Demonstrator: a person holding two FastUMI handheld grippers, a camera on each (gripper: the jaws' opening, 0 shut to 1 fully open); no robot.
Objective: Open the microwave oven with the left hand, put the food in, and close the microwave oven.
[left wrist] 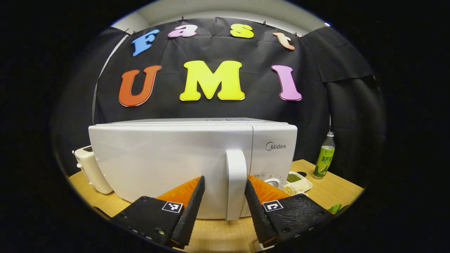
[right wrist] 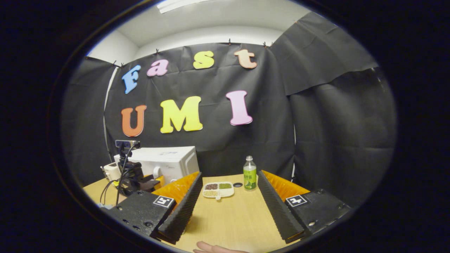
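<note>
The white microwave [left wrist: 168,165] stands on the wooden table [left wrist: 225,235] with its door closed. Its upright white handle [left wrist: 236,182] sits between the fingers of my left gripper [left wrist: 224,180], which is open, with a gap on each side of the handle. The food, a white divided tray of beans [left wrist: 298,182], lies on the table right of the microwave. In the right gripper view the same tray [right wrist: 218,189] lies ahead of my right gripper [right wrist: 230,173], which is open and holds nothing. Farther left there, the left gripper [right wrist: 135,179] is at the microwave [right wrist: 165,160].
A green drink bottle [right wrist: 250,174] stands behind the tray, with a small dark disc [right wrist: 238,184] beside it. A white toaster [left wrist: 89,168] sits left of the microwave. A hand [right wrist: 214,248] shows at the table's near edge. Something small and green [left wrist: 335,208] lies at the right.
</note>
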